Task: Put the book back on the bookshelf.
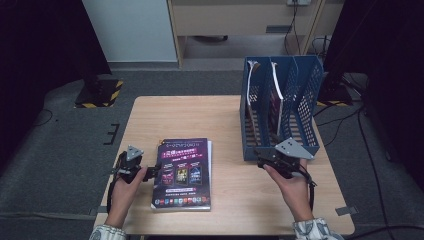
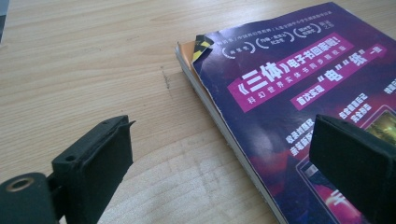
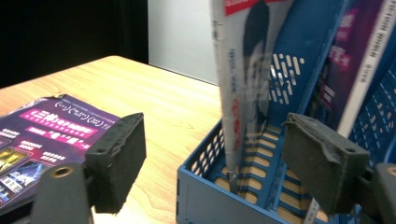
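Observation:
A purple-covered magazine (image 1: 182, 172) (image 2: 289, 93) (image 3: 51, 130) lies on top of a small stack, flat at the front left of the wooden table (image 1: 170, 117). My left gripper (image 1: 151, 173) (image 2: 219, 158) is open at the stack's left edge, with one jaw over the cover and the other over bare wood. A blue mesh file rack (image 1: 280, 107) (image 3: 201, 196) stands at the right, with a magazine (image 1: 276, 95) (image 3: 240, 70) upright in a slot and another (image 3: 355, 60) behind it. My right gripper (image 1: 261, 161) (image 3: 212, 158) is open at the rack's near end, and its pads press on nothing.
The rack's right slot looks empty. Bare wood lies between the stack and the rack and across the far left of the table. A yellow-and-black striped base (image 1: 100, 92) sits on the floor beyond the table's left corner, and cables run at the right.

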`<act>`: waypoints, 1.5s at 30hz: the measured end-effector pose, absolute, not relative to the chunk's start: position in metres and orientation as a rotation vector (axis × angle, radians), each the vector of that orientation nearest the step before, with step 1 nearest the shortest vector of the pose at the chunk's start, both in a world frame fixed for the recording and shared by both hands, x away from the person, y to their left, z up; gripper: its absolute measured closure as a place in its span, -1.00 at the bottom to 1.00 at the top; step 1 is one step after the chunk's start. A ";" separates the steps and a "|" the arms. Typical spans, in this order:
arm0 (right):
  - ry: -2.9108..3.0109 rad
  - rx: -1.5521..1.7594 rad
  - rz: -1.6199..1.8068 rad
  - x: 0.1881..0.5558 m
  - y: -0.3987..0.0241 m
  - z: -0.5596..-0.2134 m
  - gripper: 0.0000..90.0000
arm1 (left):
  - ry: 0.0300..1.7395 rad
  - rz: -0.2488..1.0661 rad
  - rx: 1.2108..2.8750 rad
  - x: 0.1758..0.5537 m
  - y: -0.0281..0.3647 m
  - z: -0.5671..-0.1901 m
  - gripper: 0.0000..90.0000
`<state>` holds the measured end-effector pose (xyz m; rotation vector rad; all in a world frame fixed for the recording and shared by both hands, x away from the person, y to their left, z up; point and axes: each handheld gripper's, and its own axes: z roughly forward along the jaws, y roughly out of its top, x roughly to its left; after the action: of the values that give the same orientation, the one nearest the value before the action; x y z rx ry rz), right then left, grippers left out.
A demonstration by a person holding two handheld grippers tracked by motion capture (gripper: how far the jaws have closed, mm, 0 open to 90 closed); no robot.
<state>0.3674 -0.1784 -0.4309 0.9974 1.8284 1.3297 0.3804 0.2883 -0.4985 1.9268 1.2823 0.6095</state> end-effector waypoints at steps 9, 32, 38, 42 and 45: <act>1.931 0.906 1.376 0.362 -0.147 -0.434 -0.24 | 1.260 0.606 1.924 0.378 0.287 -0.495 -0.78; 2.123 0.790 1.289 0.363 -0.075 -0.466 -0.37 | 1.231 0.608 1.927 0.376 0.284 -0.492 -0.54; 2.157 0.765 1.273 0.369 -0.062 -0.475 -0.15 | 1.191 0.594 1.979 0.378 0.278 -0.495 -0.43; 2.206 0.740 1.256 0.376 -0.052 -0.480 -0.05 | 1.183 0.562 2.018 0.376 0.277 -0.495 -0.12; 2.220 0.752 1.222 0.383 -0.044 -0.488 -0.05 | 1.203 0.566 2.004 0.378 0.274 -0.498 -0.26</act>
<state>0.3828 -0.0439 -0.4881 0.7519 2.2201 1.2222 0.3784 0.2743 -0.4981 2.0044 1.2033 0.5661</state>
